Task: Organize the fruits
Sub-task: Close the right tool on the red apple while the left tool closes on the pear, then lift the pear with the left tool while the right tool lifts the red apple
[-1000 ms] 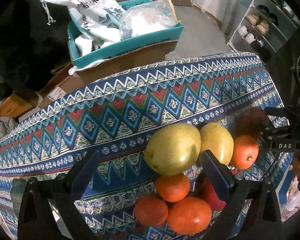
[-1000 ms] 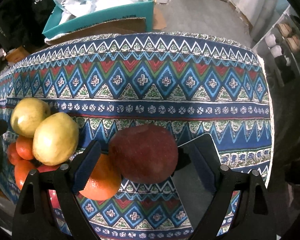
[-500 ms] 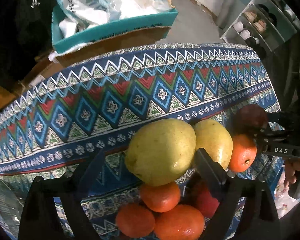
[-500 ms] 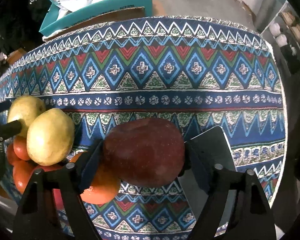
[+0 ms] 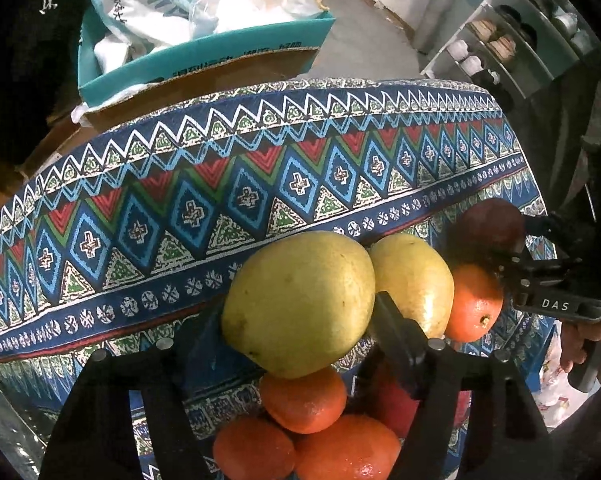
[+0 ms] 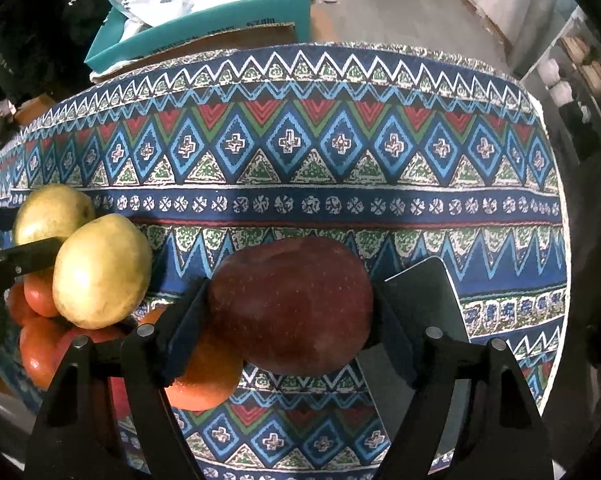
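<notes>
A pile of fruit lies on the patterned tablecloth. My left gripper points steeply down over a big yellow pear. Its jaws are closing and both pads touch the pear's sides. A second pear leans against it, with several oranges underneath. My right gripper is shut on a dark red apple, beside an orange and the second pear. In the left wrist view the same apple shows at the right, above another orange.
A dark flat slab lies on the cloth just right of the apple. Beyond the table's far edge stands a teal box full of bags. A shoe rack is at the far right. The table's right edge is close to the fruit.
The left gripper came down over the pear and its jaws went from wide open to touching it. The right jaws closed from open onto the red apple.
</notes>
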A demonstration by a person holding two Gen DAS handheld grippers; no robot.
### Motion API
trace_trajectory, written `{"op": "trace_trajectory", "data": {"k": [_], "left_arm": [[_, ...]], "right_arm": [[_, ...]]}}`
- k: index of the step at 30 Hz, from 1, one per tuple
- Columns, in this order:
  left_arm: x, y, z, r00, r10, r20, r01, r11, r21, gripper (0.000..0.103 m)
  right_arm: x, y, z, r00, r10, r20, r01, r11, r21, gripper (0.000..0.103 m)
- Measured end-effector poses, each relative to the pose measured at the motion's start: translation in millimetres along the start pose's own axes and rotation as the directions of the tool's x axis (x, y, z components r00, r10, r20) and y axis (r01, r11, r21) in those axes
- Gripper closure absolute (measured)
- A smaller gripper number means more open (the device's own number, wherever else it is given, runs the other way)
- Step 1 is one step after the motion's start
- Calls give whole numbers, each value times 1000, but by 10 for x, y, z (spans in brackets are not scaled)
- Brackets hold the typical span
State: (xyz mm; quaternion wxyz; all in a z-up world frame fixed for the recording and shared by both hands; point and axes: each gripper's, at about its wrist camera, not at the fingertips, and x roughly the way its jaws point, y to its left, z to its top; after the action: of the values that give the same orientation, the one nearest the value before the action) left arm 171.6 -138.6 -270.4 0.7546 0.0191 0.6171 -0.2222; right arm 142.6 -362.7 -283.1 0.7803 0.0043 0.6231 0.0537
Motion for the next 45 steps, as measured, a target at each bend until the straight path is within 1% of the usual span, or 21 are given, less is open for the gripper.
{"op": "trace_trajectory", "data": {"k": [1, 5, 8, 11, 15, 19, 23, 29, 31, 32, 33, 35, 36, 37, 38, 39, 40, 43, 45], "left_arm": [[-8, -6, -3, 1000, 8, 8, -8, 1000, 2, 30], [-62, -28, -26, 996, 74, 40, -75, 997, 23, 30], [-123, 10, -48, 994, 86, 63, -87, 996, 10, 31], [-206, 9, -77, 989, 113, 93, -115, 993, 16, 31], [-345, -28, -118, 985, 120, 123, -123, 992, 18, 32], [-516, -107, -160, 975, 145, 166, -153, 988, 35, 32], [-689, -164, -208, 965, 158, 207, -170, 985, 40, 34], [-873, -185, -287, 956, 175, 236, -188, 982, 34, 37], [-932, -189, -322, 953, 179, 243, -194, 980, 39, 46], [-972, -195, -343, 949, 181, 256, -198, 979, 41, 84], [-1012, -208, -352, 949, 176, 261, -195, 980, 48, 93], [-1080, -209, -332, 953, 164, 255, -179, 983, 38, 89], [-1064, -202, -313, 960, 153, 236, -166, 985, 37, 85], [-1034, -194, -298, 963, 148, 225, -161, 986, 41, 84], [-1009, -194, -309, 964, 150, 222, -163, 986, 43, 83], [-968, -180, -309, 965, 150, 213, -163, 986, 45, 78], [-907, -143, -304, 970, 145, 197, -154, 987, 35, 77], [-820, -52, -304, 974, 138, 179, -141, 990, 4, 77], [-790, -12, -308, 976, 128, 176, -128, 992, -10, 71]], "right_arm": [[-25, 16, -6, 1000, -6, 13, 6, 1000, -6, 25], [-123, 48, -17, 998, -27, 54, 29, 999, -23, 25], [-175, 66, 2, 996, -41, 80, 44, 999, -31, 25], [-218, 78, 21, 994, -46, 99, 50, 998, -34, 25], [-300, 94, 19, 992, -39, 121, 43, 999, -30, 25], [-411, 118, 6, 988, -26, 153, 31, 999, -30, 25], [-579, 203, -2, 979, -29, 201, 40, 998, -51, 25], [-802, 324, -74, 968, -9, 250, 28, 997, -71, 25], [-880, 370, -101, 964, 6, 265, 14, 997, -75, 25], [-898, 394, -111, 963, 9, 269, 12, 997, -77, 25], [-928, 416, -125, 961, 12, 276, 10, 997, -79, 25], [-976, 461, -148, 960, 20, 279, 4, 996, -87, 25], [-981, 485, -156, 963, 24, 270, -2, 997, -83, 25], [-972, 497, -162, 964, 27, 266, -6, 997, -80, 25], [-958, 511, -166, 965, 32, 260, -11, 997, -82, 25], [-932, 523, -170, 968, 36, 250, -14, 996, -87, 25], [-889, 540, -169, 971, 36, 236, -15, 996, -90, 25], [-828, 543, -190, 974, 42, 222, -22, 996, -91, 25], [-827, 519, -198, 974, 44, 223, -25, 996, -86, 25]]}}
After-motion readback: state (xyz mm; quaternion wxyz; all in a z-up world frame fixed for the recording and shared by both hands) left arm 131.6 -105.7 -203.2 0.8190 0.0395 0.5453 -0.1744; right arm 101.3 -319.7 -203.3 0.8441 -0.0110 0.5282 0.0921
